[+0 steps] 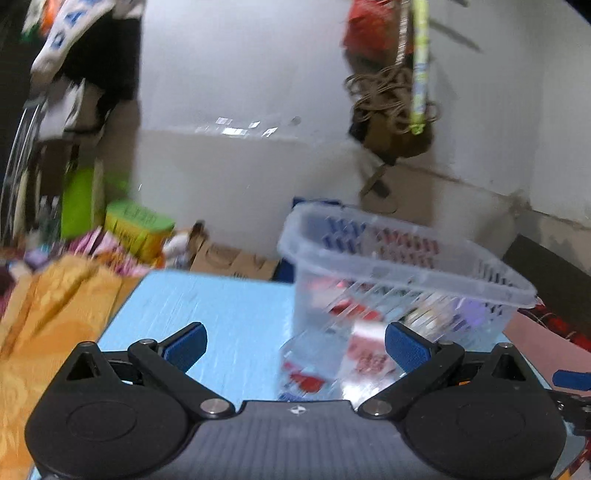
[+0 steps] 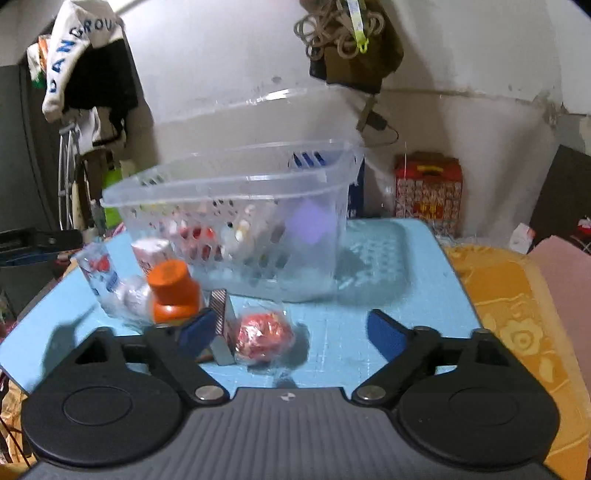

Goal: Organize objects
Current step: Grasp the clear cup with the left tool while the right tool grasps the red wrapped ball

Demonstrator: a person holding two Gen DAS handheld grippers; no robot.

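A clear slotted plastic basket stands on the light blue table with several small items inside. My left gripper is open just in front of it, and a clear packet with red print lies between its fingers, untouched by the pads. In the right wrist view the same basket is ahead. My right gripper is open over a red wrapped ball in clear film. Beside its left finger are a small striped box and an orange-capped bottle.
An orange patterned cloth borders the table on the right, and also shows as the cloth at left. A red gift box sits behind the table. Clothes and a rope bundle hang on the white wall.
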